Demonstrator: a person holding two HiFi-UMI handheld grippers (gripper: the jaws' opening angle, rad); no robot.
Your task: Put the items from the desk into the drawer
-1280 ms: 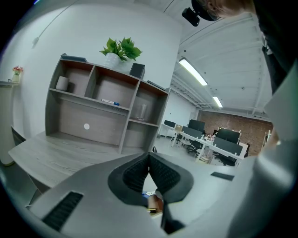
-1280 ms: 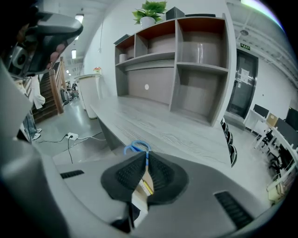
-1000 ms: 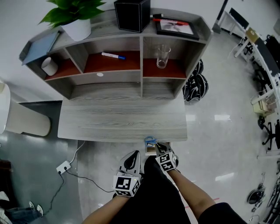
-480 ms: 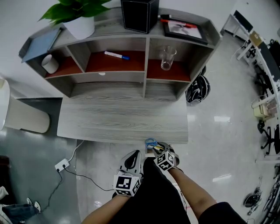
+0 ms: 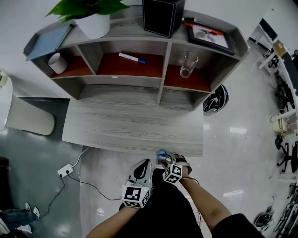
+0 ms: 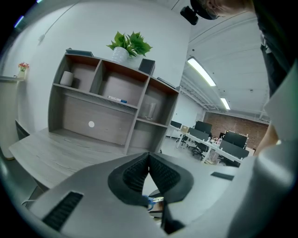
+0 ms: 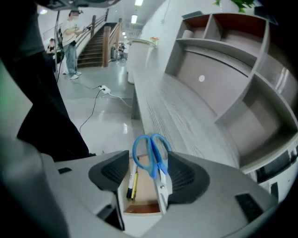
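Blue-handled scissors point(image 7: 151, 155) stand tilted in the open drawer point(image 7: 139, 207), handles up, blades leaning along the drawer's right wall. My right gripper point(image 7: 148, 173) is open around them, its pads on either side. A pen and a yellow pencil point(image 7: 132, 179) lie in the drawer beside the scissors. In the head view the scissors point(image 5: 161, 153) show at the desk's front edge, just ahead of the right gripper point(image 5: 166, 159). My left gripper point(image 5: 141, 168) hangs beside it, shut and empty, jaws touching point(image 6: 149, 162).
The grey desk point(image 5: 130, 130) carries a hutch with a marker point(image 5: 132, 58), a glass point(image 5: 187, 65), a mug point(image 5: 57, 62), a plant point(image 5: 93, 14), a black box point(image 5: 163, 14) and a picture frame point(image 5: 208, 35). A power strip point(image 5: 65, 170) and its cable lie on the floor at left.
The head view has shifted, so the desk sits lower and more to the right. The right gripper has turned slightly over the drawer. The left gripper has stayed put.
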